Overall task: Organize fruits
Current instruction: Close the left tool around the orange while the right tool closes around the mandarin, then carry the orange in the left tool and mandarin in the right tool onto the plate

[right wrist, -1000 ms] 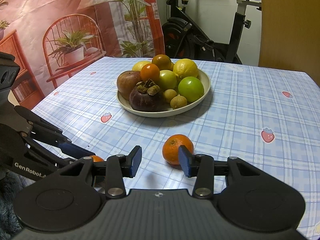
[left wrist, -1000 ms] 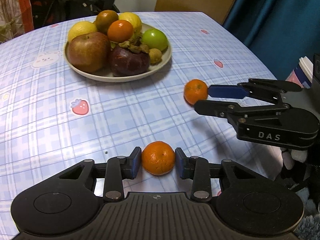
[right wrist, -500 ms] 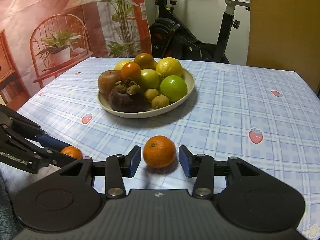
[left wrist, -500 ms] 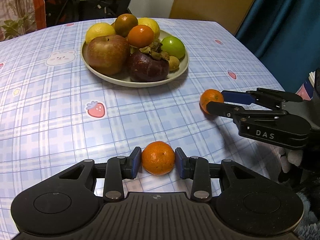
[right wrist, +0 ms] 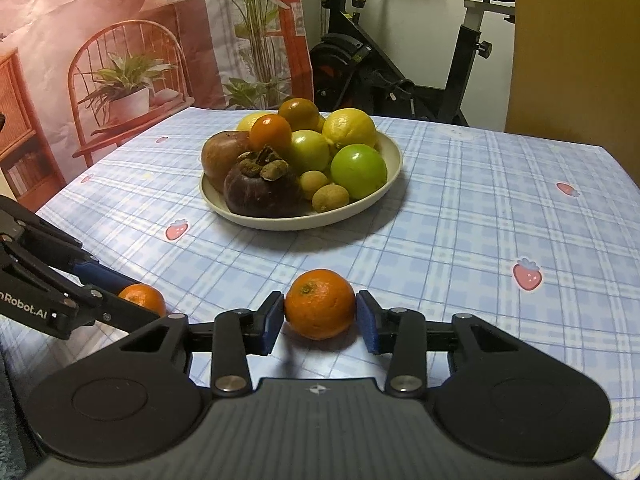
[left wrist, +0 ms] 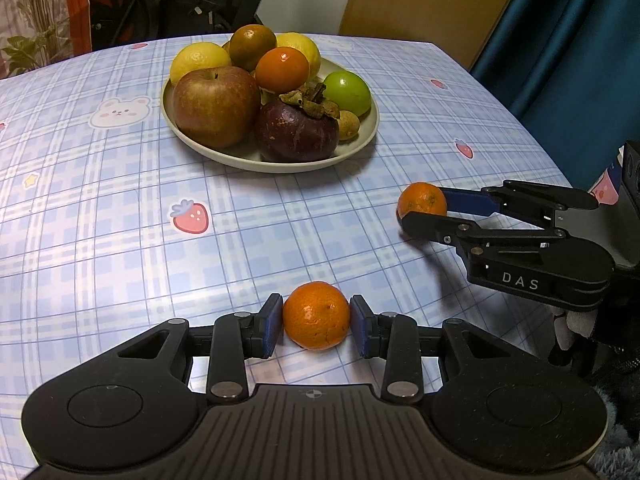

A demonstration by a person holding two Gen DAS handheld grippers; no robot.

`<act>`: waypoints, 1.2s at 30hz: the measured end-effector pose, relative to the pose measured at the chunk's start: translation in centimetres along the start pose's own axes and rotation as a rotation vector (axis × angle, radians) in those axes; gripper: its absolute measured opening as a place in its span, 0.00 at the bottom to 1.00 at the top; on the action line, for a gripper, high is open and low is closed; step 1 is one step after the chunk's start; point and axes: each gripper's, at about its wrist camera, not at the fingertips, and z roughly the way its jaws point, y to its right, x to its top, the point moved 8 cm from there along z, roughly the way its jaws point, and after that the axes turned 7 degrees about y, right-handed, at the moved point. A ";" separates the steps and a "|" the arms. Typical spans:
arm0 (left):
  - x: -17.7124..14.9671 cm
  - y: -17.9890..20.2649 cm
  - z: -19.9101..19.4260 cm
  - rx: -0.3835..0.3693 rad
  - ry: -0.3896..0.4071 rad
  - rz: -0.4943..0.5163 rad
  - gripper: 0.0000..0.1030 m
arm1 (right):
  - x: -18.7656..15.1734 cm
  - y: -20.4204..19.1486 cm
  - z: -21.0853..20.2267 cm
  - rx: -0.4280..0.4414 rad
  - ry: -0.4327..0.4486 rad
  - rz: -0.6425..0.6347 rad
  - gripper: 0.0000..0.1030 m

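My left gripper (left wrist: 316, 318) is shut on a mandarin (left wrist: 316, 316) held just above the checked tablecloth. My right gripper (right wrist: 320, 316) has closed around a second mandarin (right wrist: 320, 309); both pads touch its sides and it casts a shadow on the cloth. That gripper and its mandarin (left wrist: 422, 199) also show at the right of the left wrist view. The left gripper's mandarin (right wrist: 142, 298) shows at the lower left of the right wrist view. A cream plate (left wrist: 360, 142) piled with fruit stands beyond both grippers.
The plate (right wrist: 390, 184) holds an apple (left wrist: 216, 106), a mangosteen (left wrist: 296, 130), a green fruit (left wrist: 347, 92), lemons, oranges and small brown fruits. The table edge (left wrist: 560, 168) runs at the right by a blue curtain. An exercise bike (right wrist: 400, 72) stands behind the table.
The right gripper moved to centre on its mandarin and closed its pads onto it. The left gripper, still holding its mandarin, moved forward toward the plate.
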 end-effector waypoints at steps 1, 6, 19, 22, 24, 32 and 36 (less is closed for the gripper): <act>0.0 0.0 0.0 0.000 0.000 0.000 0.37 | 0.0 -0.1 0.0 0.004 -0.001 -0.001 0.41; 0.2 -0.3 -0.2 0.011 0.015 -0.017 0.37 | 0.1 -0.4 -0.2 0.021 0.002 -0.004 0.41; 5.1 -2.1 -3.0 0.001 0.148 -0.083 0.37 | 4.3 -0.9 -1.2 0.068 0.081 -0.012 0.41; 7.0 -2.4 -3.7 0.006 0.187 -0.090 0.37 | 6.4 -0.8 -1.3 0.076 0.122 -0.014 0.41; 8.6 -2.6 -4.2 0.013 0.219 -0.082 0.37 | 7.8 -0.6 -1.2 0.079 0.143 -0.016 0.41; 16.6 -3.3 -4.0 0.018 0.317 -0.060 0.37 | 13.6 0.2 0.6 0.083 0.227 -0.057 0.41; 18.3 -3.3 -1.3 0.037 0.287 -0.027 0.37 | 15.0 0.9 2.8 0.082 0.219 -0.061 0.41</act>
